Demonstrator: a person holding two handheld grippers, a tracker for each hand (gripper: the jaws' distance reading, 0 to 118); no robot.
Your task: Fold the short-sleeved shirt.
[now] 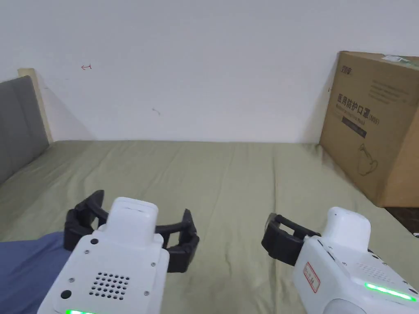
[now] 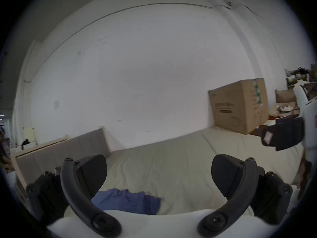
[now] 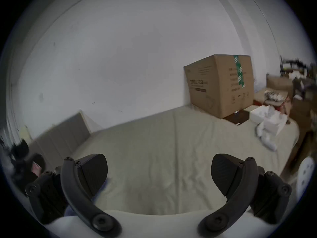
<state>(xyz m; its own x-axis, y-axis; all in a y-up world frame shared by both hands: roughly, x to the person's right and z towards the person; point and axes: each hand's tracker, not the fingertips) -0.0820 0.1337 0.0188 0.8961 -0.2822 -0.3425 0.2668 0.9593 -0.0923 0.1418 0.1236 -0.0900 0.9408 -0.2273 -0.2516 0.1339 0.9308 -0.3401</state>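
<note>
The left claw (image 1: 135,218) hovers over the near left of the bed (image 1: 229,184), jaws spread wide with nothing between them. The right claw (image 3: 158,174) hangs to its right, apart from it, also gaping wide and empty in its own view. The blue short-sleeved shirt (image 2: 127,201) lies crumpled on the olive sheet at the near left edge, just below and nearer than the left claw, touched by neither. Farther off, a grey headboard (image 1: 18,122) stands at the left, and a cardboard box (image 1: 374,126) sits at the far right against the white wall (image 1: 196,61).
</note>
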